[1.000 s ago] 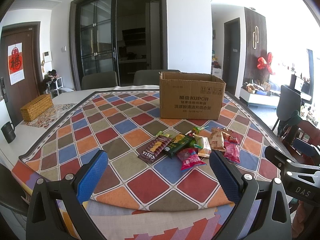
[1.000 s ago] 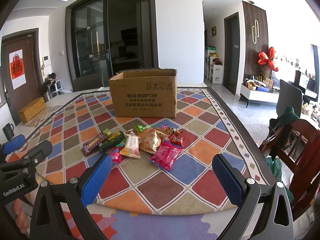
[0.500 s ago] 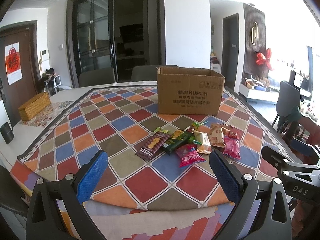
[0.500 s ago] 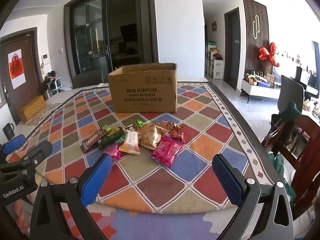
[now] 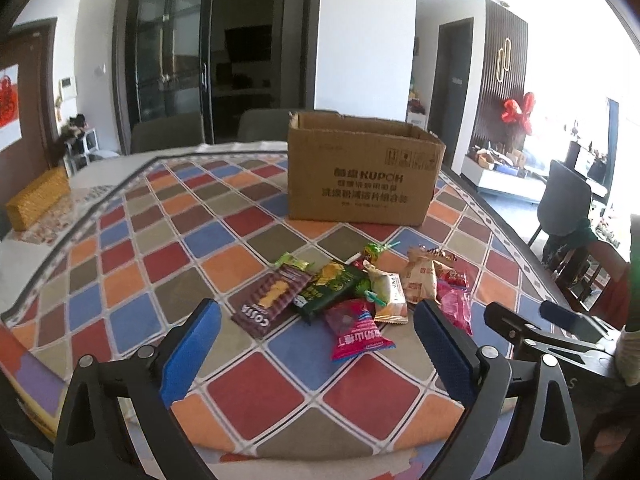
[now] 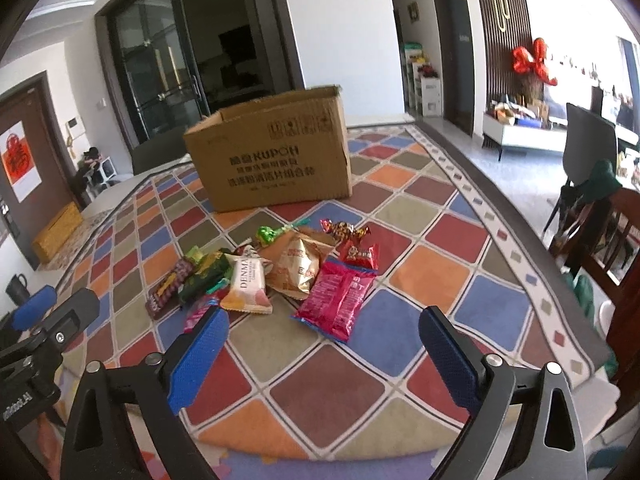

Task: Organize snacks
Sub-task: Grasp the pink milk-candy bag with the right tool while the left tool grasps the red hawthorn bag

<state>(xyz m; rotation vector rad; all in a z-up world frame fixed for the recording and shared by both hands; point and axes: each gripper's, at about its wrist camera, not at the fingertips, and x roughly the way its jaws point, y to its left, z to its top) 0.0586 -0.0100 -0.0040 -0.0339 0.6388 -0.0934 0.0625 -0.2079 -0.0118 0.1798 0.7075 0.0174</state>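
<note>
The snack packets [image 5: 352, 292] are seen lying in a loose heap on the checked cloth [image 5: 168, 256] of the tabletop, in front of the cardboard box [image 5: 360, 172] and apart from it. From the left side of the heap rightward, a brown Costa biscuit packet [image 5: 270, 300], a dark green packet [image 5: 330, 286], a white Denmark-style cake packet [image 6: 246, 286], a tan packet [image 6: 296, 266] and a long pink packet [image 6: 340, 300] can be made out, with a small magenta packet [image 5: 356, 334] nearest the left gripper and a few small wrapped sweets [image 6: 344, 230] at the back of the heap. Several packets overlap one another.

No packet is seen to be sorted yet: all of them are judged to be untouched on the cloth, so the whole task appears to remain. The box stands upright with its top open; its inside is hidden from both views, so what it holds cannot be told.

The left gripper [image 5: 316, 344] is held low before the heap, its jaws wide apart and empty, with the magenta packet just beyond them. The right gripper [image 6: 324, 350] is likewise held with jaws wide apart and nothing between them, the pink packet lying just ahead.

Farther off, a woven yellow box [image 5: 36, 200] rests at the left edge of the tabletop, and chairs [image 5: 264, 124] are set behind the cardboard box
</note>
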